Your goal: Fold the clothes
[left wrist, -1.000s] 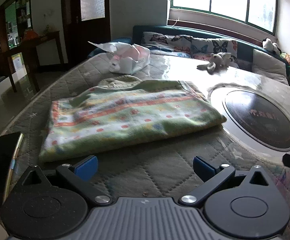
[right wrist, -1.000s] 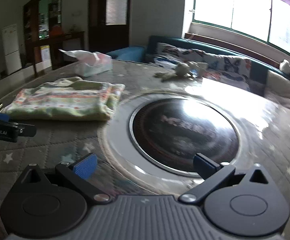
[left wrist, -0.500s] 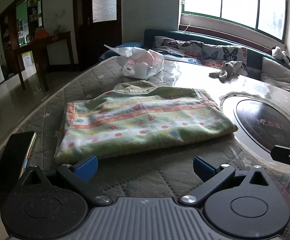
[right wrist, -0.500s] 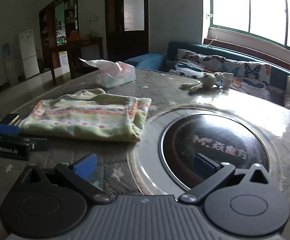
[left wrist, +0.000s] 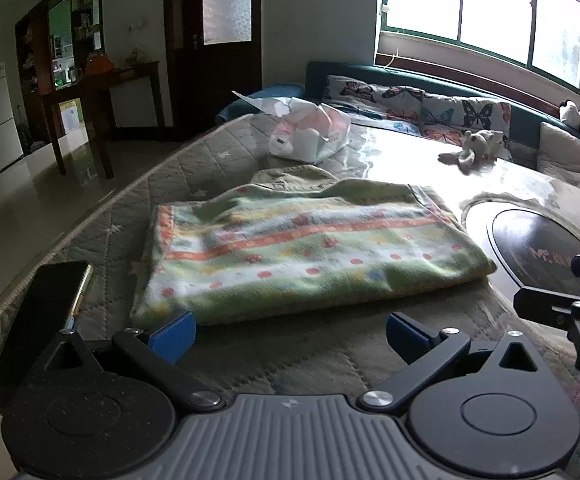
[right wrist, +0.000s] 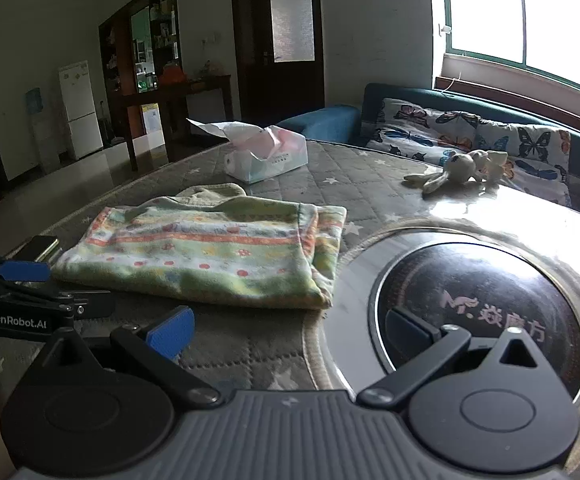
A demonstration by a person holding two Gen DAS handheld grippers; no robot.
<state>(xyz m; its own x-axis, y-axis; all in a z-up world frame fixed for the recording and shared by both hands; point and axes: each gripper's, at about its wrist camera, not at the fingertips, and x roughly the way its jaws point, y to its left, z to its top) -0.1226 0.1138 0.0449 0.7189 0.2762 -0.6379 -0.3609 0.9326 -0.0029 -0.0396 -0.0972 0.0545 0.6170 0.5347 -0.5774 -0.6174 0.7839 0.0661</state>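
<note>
Green floral folded cloth [left wrist: 305,252] lies flat on the quilted table [left wrist: 218,160] near its left edge ahead of the left gripper [left wrist: 290,332], jaws apart and empty; right-wrist view: right gripper [right wrist: 290,330] likewise spread, cloth [right wrist: 210,248] beside the round hotplate [right wrist: 477,308].

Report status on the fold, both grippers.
Left gripper open, empty. Right gripper open, empty. Green patterned garment folded on table, untouched. Phone beside its left edge, tissue pack behind.

Bright window [left wrist: 485,12] above a teal sofa [right wrist: 469,136] with butterfly cushions. Left of the window, a dark door [right wrist: 290,36]; further left, wooden table [right wrist: 174,96], white fridge [right wrist: 78,108]. Glossy pale floor [left wrist: 14,196].
</note>
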